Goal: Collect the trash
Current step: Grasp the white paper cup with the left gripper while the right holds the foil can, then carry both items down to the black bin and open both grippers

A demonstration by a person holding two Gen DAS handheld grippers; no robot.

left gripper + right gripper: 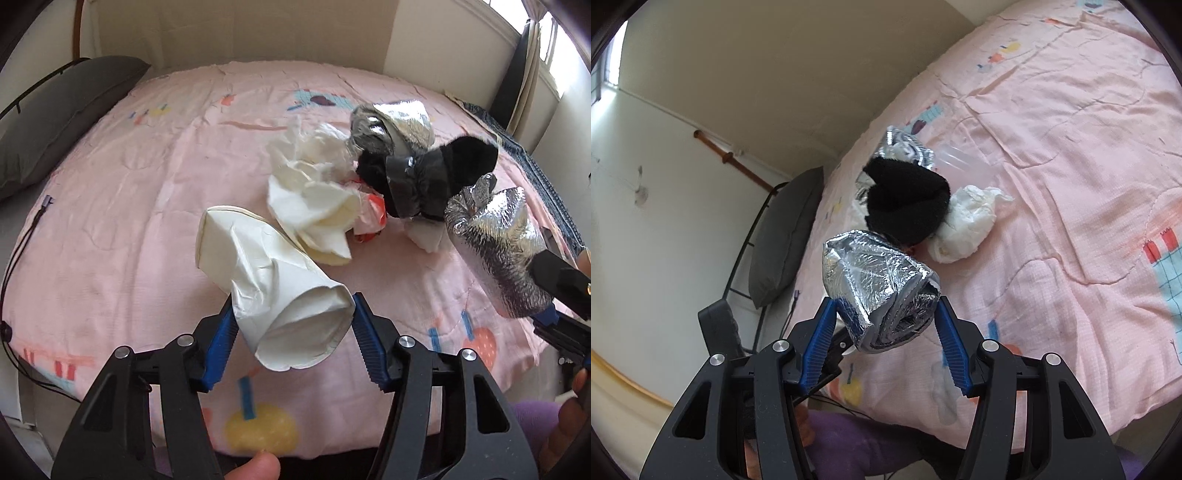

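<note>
The crumpled white paper cup (pixel 273 288) sat pinched between the blue pads of the left gripper (pixel 291 317), lifted off the pink bedspread (pixel 129 177), its open mouth turned toward the camera and its far end dented in. The right gripper (pixel 884 314) had its pads pressed against a squashed silver foil wrapper (pixel 879 291), also raised above the bed; from the left wrist view that same wrapper (pixel 498 254) showed at the right edge, with the gripper behind it mostly cut off.

The rest of the trash lay heaped mid-bed: wadded white tissue (pixel 317 192), a black fuzzy bundle (pixel 424 173) wrapped in grey tape, and another foil piece (pixel 391 125) behind it. Something red and white (pixel 373 218) peeked from under the heap (too buried to name). A clear plastic item (pixel 960 162) beside the pile was hard to make out.

A grey pillow (pixel 55 122) lay at the bed's left edge.
</note>
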